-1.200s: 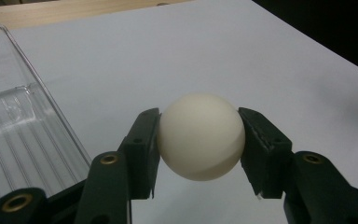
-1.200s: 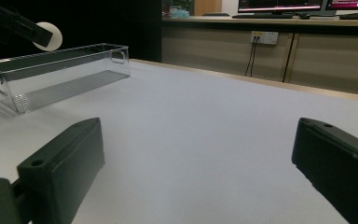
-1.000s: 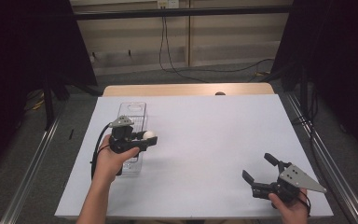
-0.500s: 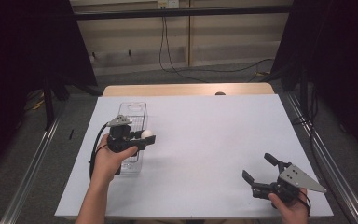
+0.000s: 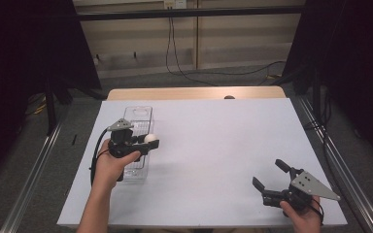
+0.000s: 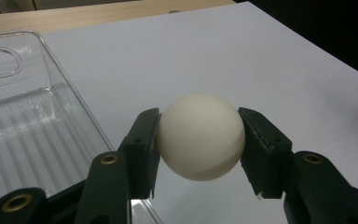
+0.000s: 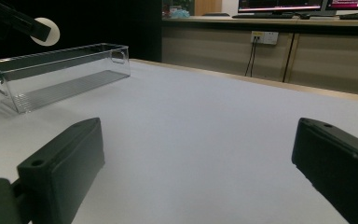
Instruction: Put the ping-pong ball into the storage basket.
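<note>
White covering spreads over the desk (image 5: 213, 145), with a clear plastic bin (image 5: 141, 116) at left of centre in the high view. Left tongs (image 5: 151, 143) are clenched on a cream ball (image 6: 200, 136), held just above the bin's right wall. Right tongs (image 5: 268, 175), lower right, stand released, nothing between their 2 jaws.

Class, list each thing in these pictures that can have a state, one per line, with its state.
Left gripper: shut on the ball.
Round cream-white ball: held off the table, beside the bin.
Clear plastic rectangular bin: upright, empty.
Right gripper: open, holding nothing.
</note>
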Tool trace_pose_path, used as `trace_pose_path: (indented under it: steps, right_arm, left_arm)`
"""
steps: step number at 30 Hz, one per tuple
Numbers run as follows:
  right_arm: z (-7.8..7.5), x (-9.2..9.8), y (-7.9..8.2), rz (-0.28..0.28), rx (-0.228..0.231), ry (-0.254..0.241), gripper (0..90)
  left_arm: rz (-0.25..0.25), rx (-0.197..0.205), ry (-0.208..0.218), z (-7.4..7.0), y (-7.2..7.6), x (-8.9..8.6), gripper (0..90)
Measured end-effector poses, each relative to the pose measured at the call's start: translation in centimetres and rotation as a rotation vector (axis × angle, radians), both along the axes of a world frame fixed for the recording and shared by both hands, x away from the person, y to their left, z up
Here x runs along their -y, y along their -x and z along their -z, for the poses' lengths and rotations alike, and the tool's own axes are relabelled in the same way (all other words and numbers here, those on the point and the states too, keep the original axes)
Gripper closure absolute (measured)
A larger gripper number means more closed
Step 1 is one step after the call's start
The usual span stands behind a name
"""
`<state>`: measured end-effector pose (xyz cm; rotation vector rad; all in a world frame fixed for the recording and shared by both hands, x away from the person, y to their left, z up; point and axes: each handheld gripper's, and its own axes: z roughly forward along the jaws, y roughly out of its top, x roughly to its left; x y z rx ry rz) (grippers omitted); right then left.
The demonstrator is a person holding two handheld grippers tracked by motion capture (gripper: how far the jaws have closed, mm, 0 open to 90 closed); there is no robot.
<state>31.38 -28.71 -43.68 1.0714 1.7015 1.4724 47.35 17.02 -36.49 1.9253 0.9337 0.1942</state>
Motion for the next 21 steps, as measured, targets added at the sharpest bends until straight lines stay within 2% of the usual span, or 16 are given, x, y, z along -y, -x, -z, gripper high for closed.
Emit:
trace_pose_path:
  steps: [8, 11, 16, 20, 21]
  right_arm:
    - [0.0, 0.0, 0.0, -0.006, -0.003, 0.002, 1.8]
    - [0.0, 0.0, 0.0, -0.005, -0.002, 0.002, 1.7]
    - [0.0, 0.0, 0.0, -0.005, -0.002, 0.002, 1.8]
    - [0.0, 0.0, 0.0, -0.009, -0.003, 0.006, 1.8]
    - [0.1, -0.1, 0.0, -0.006, 0.000, 0.005, 1.7]
  left_arm:
    - [-0.027, 0.002, 0.011, -0.2, 0.0, -0.5, 51.1]
    - [-0.027, 0.006, -0.003, -0.3, 0.0, -0.8, 51.1]
    - [-0.037, 0.007, 0.008, -0.2, -0.1, -1.0, 51.1]
    - [-0.039, 0.007, -0.002, -0.2, -0.2, -1.2, 51.1]
    - [-0.044, 0.003, 0.012, -0.2, -0.2, -1.2, 51.1]
